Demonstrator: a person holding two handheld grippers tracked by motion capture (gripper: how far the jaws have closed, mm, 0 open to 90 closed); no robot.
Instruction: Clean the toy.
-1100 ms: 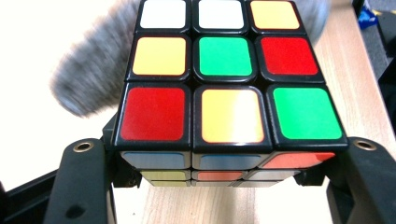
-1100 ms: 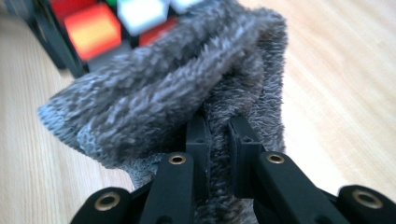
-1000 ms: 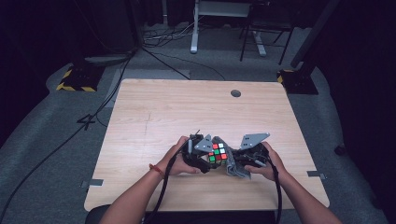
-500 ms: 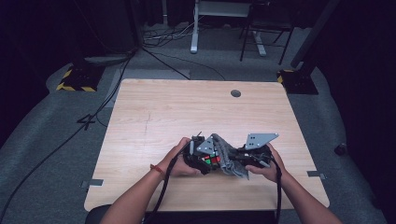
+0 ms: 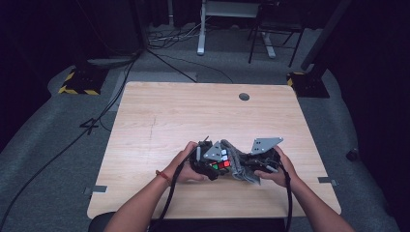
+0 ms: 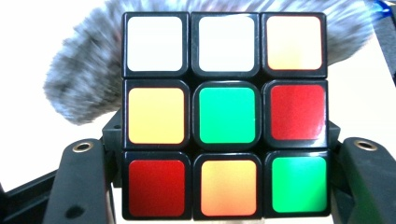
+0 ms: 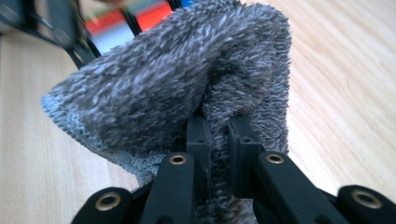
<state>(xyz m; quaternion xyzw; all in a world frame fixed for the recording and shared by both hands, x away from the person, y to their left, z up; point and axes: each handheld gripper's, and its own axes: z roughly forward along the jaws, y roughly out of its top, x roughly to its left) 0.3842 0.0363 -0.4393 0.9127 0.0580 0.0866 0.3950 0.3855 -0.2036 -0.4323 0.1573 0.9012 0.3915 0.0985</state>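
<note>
Left gripper point(image 6: 226, 186) clamps the cube point(image 6: 226, 116); right gripper point(image 7: 217, 135) pinches the cloth point(image 7: 163, 93). Risk: hard wiping could twist the cube loose, or the cloth slips free.

Glossy plastic cube point(image 6: 226, 114), fluffy grey cloth point(image 7: 168, 88), matt wooden table point(image 5: 169, 116).

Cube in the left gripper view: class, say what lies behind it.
Behind the cube a grey fluffy cloth arches past its top and left edges. The cube covers the cloth's middle, and bright glare hides the rest.
</note>
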